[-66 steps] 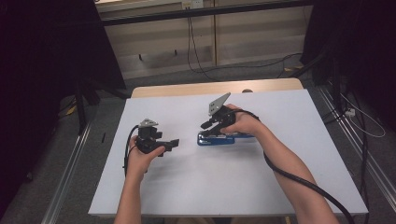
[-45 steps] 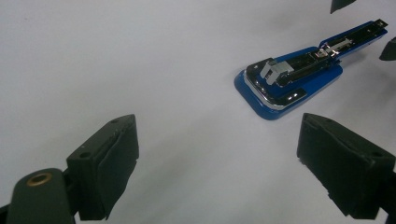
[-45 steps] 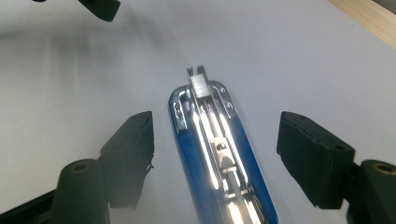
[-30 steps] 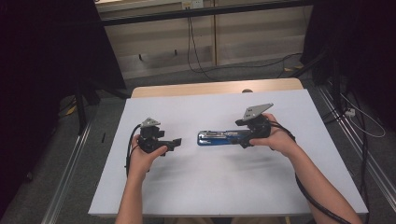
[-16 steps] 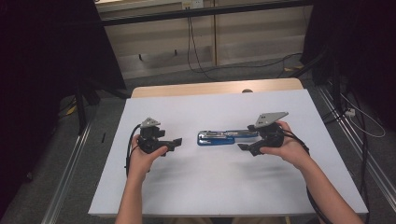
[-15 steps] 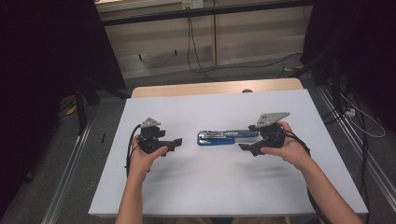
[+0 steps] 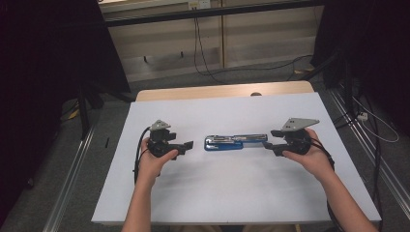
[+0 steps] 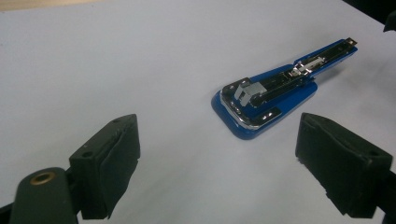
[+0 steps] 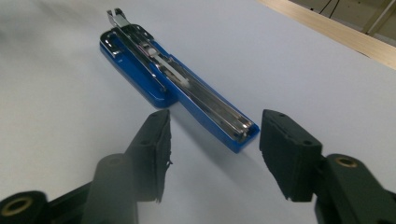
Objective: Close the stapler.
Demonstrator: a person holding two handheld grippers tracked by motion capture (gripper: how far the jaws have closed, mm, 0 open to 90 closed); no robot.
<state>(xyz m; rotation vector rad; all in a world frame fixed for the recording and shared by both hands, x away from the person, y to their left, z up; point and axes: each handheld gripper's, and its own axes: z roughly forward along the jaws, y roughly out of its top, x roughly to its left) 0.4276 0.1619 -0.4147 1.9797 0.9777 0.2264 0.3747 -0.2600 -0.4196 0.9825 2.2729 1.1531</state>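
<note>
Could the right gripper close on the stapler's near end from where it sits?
Probably yes. The right gripper is open, and the stapler lies flat on the table just ahead of it, its narrow end pointing into the gap. Nothing lies between them.

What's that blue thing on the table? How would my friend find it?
Look at the white table and find its middle, between the two black grippers the person holds. There lies a long, flat blue stapler, swung wide open. It is the only blue thing there, with shiny metal along its top, and neither gripper touches it.
</note>
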